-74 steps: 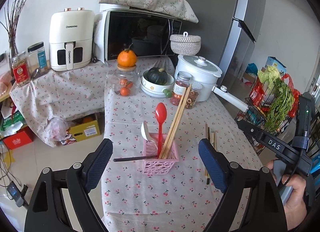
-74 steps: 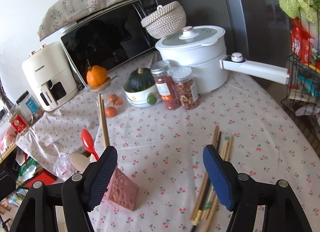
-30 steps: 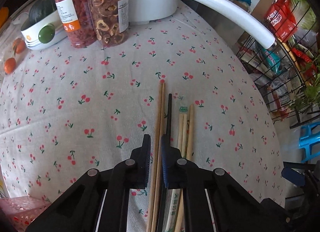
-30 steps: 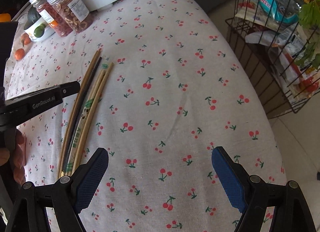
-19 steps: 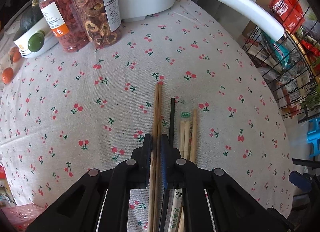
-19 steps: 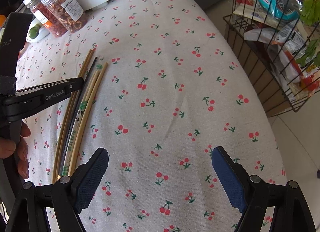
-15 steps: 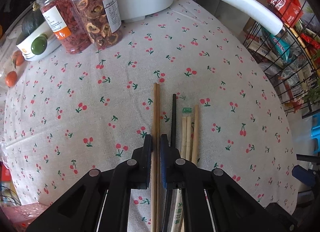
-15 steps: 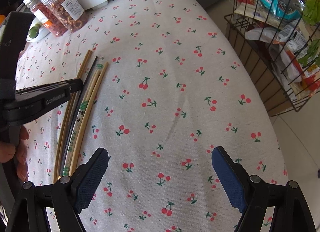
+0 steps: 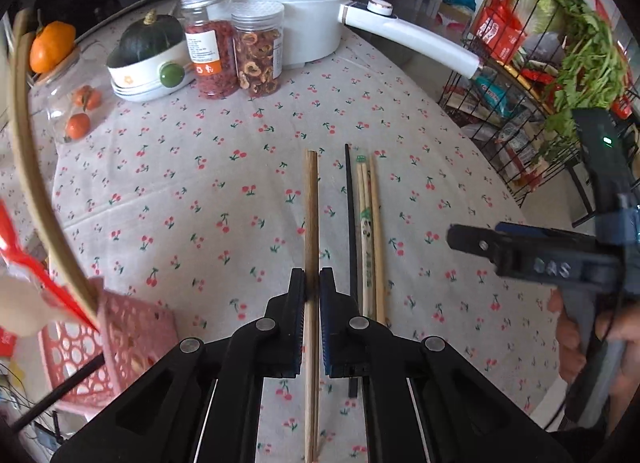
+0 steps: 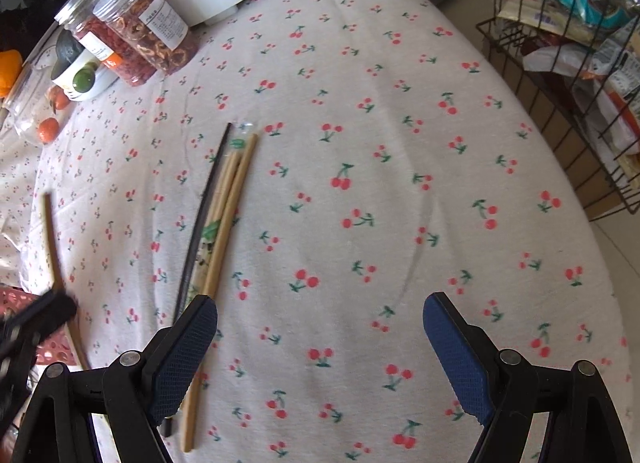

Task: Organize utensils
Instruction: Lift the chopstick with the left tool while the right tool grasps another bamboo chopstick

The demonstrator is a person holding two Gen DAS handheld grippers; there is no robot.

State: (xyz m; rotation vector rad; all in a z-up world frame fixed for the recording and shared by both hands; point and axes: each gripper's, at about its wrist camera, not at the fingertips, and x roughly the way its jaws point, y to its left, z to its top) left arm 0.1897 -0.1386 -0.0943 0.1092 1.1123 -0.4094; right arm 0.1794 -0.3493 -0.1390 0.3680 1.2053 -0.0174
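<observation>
Above the tabletop (image 9: 400,111), my left gripper (image 9: 312,283) pinches wooden chopsticks (image 9: 311,215); my right gripper's (image 10: 320,323) fingers (image 10: 448,327) gape wide.

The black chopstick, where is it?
In the left wrist view the black chopstick lies on the tablecloth, right of the left tongs, beside pale chopsticks.

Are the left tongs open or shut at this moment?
Shut. The left tongs have both pads pressed on the brown chopsticks, with no gap beside them.
</observation>
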